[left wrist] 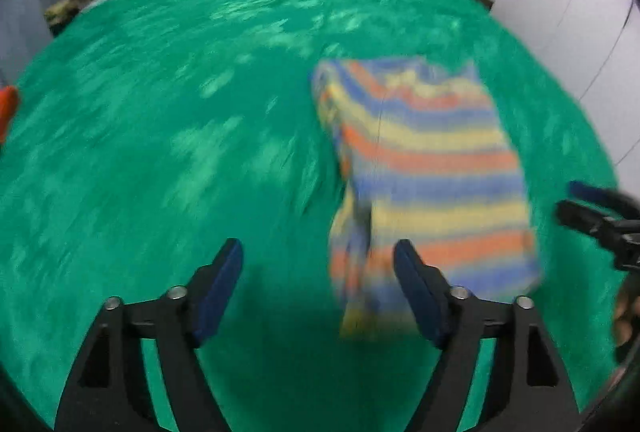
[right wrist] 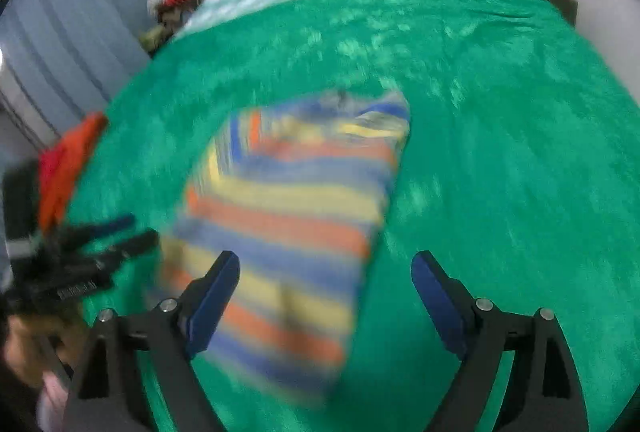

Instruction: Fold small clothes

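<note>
Hovering wide open and empty, left tool (left wrist: 318,252) and right tool (right wrist: 326,264), over striped garment (left wrist: 432,168) on green blanket (left wrist: 160,152)

A green blanket (left wrist: 160,152) covers the bed, with a striped garment (left wrist: 432,168) lying on it.

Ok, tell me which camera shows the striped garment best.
The left wrist view: the striped garment lies nearly whole on the green blanket, hidden only slightly by one finger of the open left gripper. The right wrist view shows it blurrier, with its near edge smeared.
</note>
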The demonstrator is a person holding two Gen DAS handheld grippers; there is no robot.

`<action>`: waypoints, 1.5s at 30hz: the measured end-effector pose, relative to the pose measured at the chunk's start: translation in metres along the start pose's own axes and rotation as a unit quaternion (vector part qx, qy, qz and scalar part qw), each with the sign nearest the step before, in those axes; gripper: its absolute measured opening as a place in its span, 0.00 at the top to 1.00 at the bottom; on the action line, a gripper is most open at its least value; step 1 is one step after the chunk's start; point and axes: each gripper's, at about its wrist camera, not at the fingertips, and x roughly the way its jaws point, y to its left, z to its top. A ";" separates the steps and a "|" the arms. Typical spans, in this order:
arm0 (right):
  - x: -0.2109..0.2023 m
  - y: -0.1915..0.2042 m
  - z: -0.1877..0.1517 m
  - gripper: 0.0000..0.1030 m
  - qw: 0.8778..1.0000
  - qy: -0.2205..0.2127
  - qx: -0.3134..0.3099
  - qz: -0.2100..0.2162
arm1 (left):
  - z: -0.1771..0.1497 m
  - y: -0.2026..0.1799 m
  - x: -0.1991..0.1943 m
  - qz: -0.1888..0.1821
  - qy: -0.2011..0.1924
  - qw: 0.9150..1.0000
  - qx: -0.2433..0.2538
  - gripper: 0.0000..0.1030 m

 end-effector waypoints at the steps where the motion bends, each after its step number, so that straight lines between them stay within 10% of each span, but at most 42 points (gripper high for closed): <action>1: -0.009 0.003 -0.016 0.13 1.000 0.007 -0.007 -0.020 | -0.015 -0.004 -0.015 0.030 -0.008 0.999 0.008 0.14; 5: -0.050 0.019 -0.064 0.08 0.998 0.013 -0.021 -0.060 | -0.051 -0.025 -0.065 0.125 -0.047 0.991 0.020 0.03; 10: -0.113 0.044 -0.101 0.07 0.997 -0.019 -0.014 -0.068 | -0.073 -0.045 -0.117 0.146 -0.069 0.987 -0.005 0.02; 19: -0.167 0.077 -0.122 0.07 0.997 -0.039 -0.018 -0.072 | -0.098 -0.051 -0.158 0.116 -0.027 0.992 -0.049 0.03; 45: -0.226 0.112 -0.127 0.03 0.990 -0.063 -0.036 -0.125 | -0.092 -0.072 -0.221 0.098 -0.064 0.993 -0.021 0.01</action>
